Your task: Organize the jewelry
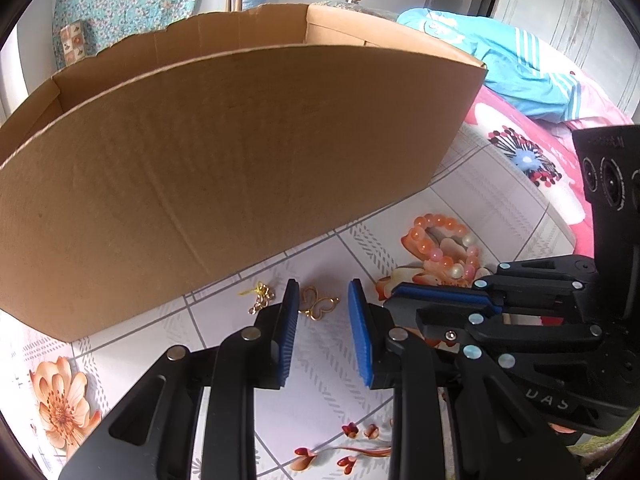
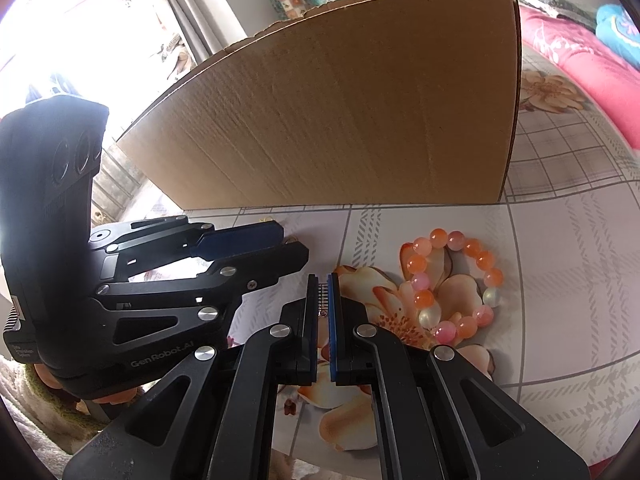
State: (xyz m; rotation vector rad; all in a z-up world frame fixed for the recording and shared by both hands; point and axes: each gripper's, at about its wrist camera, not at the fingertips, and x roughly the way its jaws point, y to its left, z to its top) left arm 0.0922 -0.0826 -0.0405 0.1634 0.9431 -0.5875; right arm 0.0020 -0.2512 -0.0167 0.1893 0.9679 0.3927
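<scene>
- Left gripper (image 1: pixel 322 312): jaws part-spread, nothing between the pads. It hovers over the gold butterfly piece (image 1: pixel 318 305), which lies flat on the floral tablecloth (image 1: pixel 320 392) just in front of the cardboard box (image 1: pixel 240 168).
- Right gripper (image 2: pixel 323 300): jaws pressed together, nothing pinched that I can see. It sits close beside my left one.
- A gold chain (image 1: pixel 262 298) lies just left of the butterfly, near the box's bottom edge; partly hidden by my left finger (image 1: pixel 289 312).
- Bead bracelet (image 2: pixel 452 284), orange, pink and pearly beads, lies in a loop on the cloth right of my right gripper, well clear of the box wall.
- Handling, my read: the butterfly is thin wire, light, and sits flush to the cloth, so it's likely to slip or tip. I'd straddle it across the narrow middle and close gently.
- Chain: limp and will dangle; pinch a bunched section, not a single link.
- Bracelet: beads are smooth and round, and roll off flat pads. Grab across one side of the loop, pads seated between beads, and let the rest hang.
- Box opening is high above the cloth; everything needs a clear lift over the wall.
</scene>
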